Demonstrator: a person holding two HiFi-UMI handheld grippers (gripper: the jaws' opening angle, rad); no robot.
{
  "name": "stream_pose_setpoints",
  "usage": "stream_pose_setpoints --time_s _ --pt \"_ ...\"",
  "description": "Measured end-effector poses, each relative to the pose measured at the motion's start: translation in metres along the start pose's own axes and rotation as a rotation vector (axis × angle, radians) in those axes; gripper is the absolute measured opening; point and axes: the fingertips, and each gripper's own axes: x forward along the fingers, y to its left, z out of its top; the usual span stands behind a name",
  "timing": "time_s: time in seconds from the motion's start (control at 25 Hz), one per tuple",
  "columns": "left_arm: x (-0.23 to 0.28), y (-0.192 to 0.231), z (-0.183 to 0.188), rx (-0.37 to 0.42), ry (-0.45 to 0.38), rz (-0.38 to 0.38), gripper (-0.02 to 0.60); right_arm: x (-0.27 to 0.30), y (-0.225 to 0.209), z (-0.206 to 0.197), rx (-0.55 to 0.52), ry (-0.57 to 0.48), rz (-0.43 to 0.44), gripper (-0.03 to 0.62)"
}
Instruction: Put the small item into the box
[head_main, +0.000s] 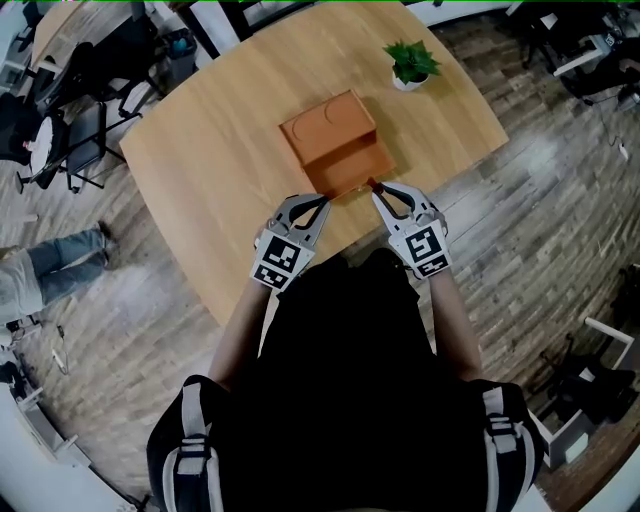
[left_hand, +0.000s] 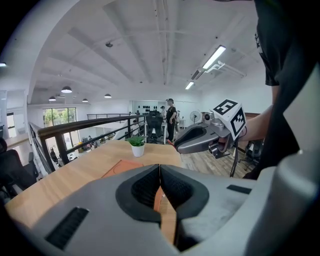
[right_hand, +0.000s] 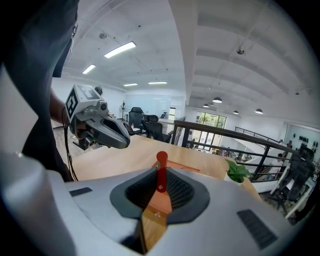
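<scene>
We are clamping the right gripper (right_hand: 160, 175) on a slim red plastic stick (right_hand: 161, 167) at 6 o'clock of the orange rectangular box (head_main: 335, 130). We are judging it light, stiff and slippery, best pinched low. The left gripper (left_hand: 160, 175) is closed, empty.

the room is bright and evenly lit. long ceiling lamps (left_hand: 215, 57) give white light, and daylight seems to come from far windows (left_hand: 59, 116). shadows on the bench (head_main: 220, 130) are soft and weak. all views bend strongly at the edges, with dark corners. the person's black clothing (head_main: 350, 350) shows no detail.
</scene>
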Motion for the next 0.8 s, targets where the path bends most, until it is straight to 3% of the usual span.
stream_pose_setpoints --time_s 0.4,0.8 --pt "0.003 0.029 -0.011 -0.063 0.023 0.049 0.023 0.037 -0.002 -0.009 -0.015 0.045 0.097 0.067" --pt "0.013 0.052 -0.002 -0.127 0.029 0.184 0.023 0.077 -0.022 -0.005 -0.117 0.053 0.268 0.067"
